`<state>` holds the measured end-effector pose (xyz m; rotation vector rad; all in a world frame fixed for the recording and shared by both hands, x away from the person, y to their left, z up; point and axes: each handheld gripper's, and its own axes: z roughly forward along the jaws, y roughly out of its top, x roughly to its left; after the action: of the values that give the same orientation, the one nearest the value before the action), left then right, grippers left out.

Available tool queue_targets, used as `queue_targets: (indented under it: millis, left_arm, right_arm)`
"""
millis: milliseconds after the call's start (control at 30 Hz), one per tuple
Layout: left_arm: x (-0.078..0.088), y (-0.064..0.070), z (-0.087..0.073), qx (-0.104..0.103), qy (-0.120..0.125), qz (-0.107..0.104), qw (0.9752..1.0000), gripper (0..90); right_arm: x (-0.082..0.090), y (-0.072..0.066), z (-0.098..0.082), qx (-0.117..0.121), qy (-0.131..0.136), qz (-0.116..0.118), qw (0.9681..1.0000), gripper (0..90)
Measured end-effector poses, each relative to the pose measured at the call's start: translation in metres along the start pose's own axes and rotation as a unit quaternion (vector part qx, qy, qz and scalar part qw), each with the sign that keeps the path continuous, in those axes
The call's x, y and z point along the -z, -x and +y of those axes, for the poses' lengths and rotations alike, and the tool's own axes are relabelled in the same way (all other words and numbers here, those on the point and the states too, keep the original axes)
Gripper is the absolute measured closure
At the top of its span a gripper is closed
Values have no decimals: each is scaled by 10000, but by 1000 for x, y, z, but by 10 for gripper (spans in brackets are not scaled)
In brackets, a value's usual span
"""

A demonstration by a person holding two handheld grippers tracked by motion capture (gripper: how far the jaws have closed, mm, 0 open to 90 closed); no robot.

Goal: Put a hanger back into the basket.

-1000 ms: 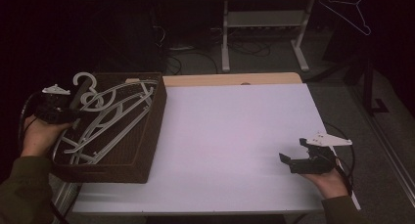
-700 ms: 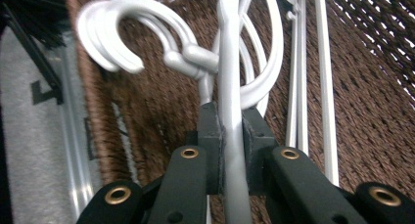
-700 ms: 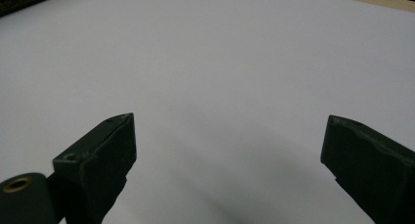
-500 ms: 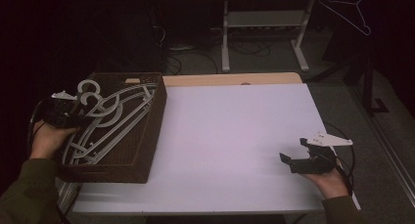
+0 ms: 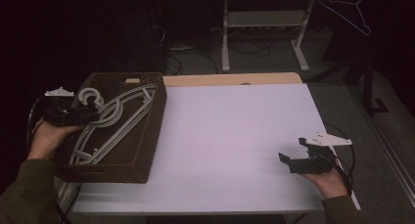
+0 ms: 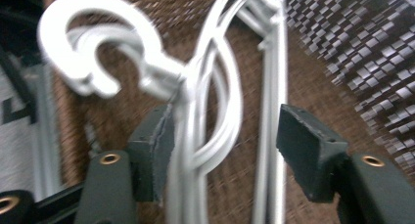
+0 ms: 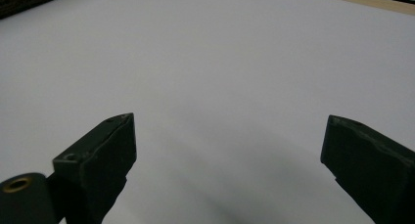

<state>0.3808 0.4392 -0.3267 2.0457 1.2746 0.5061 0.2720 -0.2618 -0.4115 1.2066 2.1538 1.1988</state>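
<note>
Several grey plastic hangers (image 5: 117,119) lie stacked in a dark woven basket (image 5: 147,136) at the table's left. Their hooks (image 5: 90,97) stick up over the basket's left rim. My left gripper (image 5: 94,117) sits at that rim beside the necks. In the left gripper view its jaws have just been opening. The hanger necks (image 6: 195,111) stand between them against the left pad (image 6: 156,150), while the right pad is clear of them. My left gripper (image 6: 225,150) is open. My right gripper (image 5: 293,160) rests open near the table's front right with nothing between its jaws (image 7: 230,160).
The white tabletop (image 5: 230,131) stretches between the basket and the right hand, with a wooden strip (image 5: 230,79) along its far edge. Beyond the table stands a desk frame (image 5: 264,33). A wire hanger (image 5: 350,9) hangs at the top right.
The left gripper lowered the hangers into the basket, so the hooks sank and shifted right. Its jaws went from shut on the necks to apart. The right hand stayed put.
</note>
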Motion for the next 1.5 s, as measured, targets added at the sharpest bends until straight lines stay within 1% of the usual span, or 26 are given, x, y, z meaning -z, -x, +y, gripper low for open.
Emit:
queue_targets:
  millis: [33,100,133,267,367,400,467,533,567,600,633,700,733,800,833,900,1000,1067,1100,1167,1267,1300,1367,1400,1433,1500]
  left_arm:
    - [0,5,3,8,108,-134,9999,361]
    - [0,8,5,-6,150,-166,9997,343]
    - [0,13,9,24,267,-342,9991,334]
    - [-2,24,13,18,378,-468,9982,295]
    - [-7,38,19,6,546,-707,9960,273]
    - [-7,38,19,6,546,-707,9960,271]
    - [-11,49,23,-32,635,-894,9940,256]
    - [-12,53,24,-25,670,-948,9932,243]
    - [-14,61,26,-45,762,-1034,9917,232]
    - [-14,61,26,-45,762,-1034,9917,225]
    - [-15,70,28,-34,863,-1138,9897,217]
    - [-16,75,29,-55,904,-1182,9889,200]
    - [-18,84,31,-102,972,-1279,9870,195]
    - [-20,93,32,-168,1009,-1350,9856,189]
    - [-20,93,32,-168,1009,-1350,9856,184]
    - [-22,105,35,-207,1115,-1484,9824,177]
    - [-24,116,36,-264,1204,-1585,9796,162]
    - [-24,120,37,-286,1224,-1609,9789,159]
    - [-25,127,37,-325,1288,-1669,9770,154]
    - [-25,131,38,-343,1318,-1699,9760,151]
    - [-27,145,38,-383,1425,-1869,9712,138]
    - [-27,145,38,-383,1425,-1869,9712,135]
    - [-29,157,38,-403,1512,-1981,9676,132]
    - [-29,157,38,-403,1512,-1981,9676,130]
    - [-29,165,37,-413,1619,-2048,9644,129]
    - [-31,171,37,-447,1684,-2134,9613,128]
  right_arm:
    - [0,0,0,-9,1,8,10000,59]
    - [0,0,1,15,22,21,10000,59]
    - [0,0,2,22,48,28,10000,59]
    - [1,0,5,9,95,66,9999,59]
    - [1,0,8,20,147,112,9998,59]
    - [1,0,9,23,159,117,9998,59]
    - [1,0,12,34,194,146,9997,59]
    - [1,0,15,4,239,199,9995,59]
    - [1,0,17,6,278,226,9994,59]
    - [1,0,19,-5,290,255,9993,59]
    - [1,0,21,-19,333,273,9991,59]
    - [2,0,25,-24,392,315,9987,59]
    - [2,-1,27,-10,432,333,9985,59]
    - [3,-1,31,-19,488,369,9981,59]
    - [3,-1,33,-29,531,388,9978,59]
    - [4,-2,37,-80,606,440,9972,59]
    - [4,-4,45,-6,697,464,9965,58]
    - [4,-4,48,9,741,488,9961,54]
    - [4,-5,52,24,839,535,9950,40]
    - [3,-6,54,25,881,548,9946,38]
    - [3,-8,64,56,1038,620,9927,23]
    - [4,-9,66,69,1054,623,9924,20]
    - [4,-10,70,124,1107,641,9917,16]
    - [4,-11,72,151,1124,649,9914,14]
    - [3,-12,74,155,1152,668,9910,10]
    - [3,-13,77,169,1207,695,9901,6]
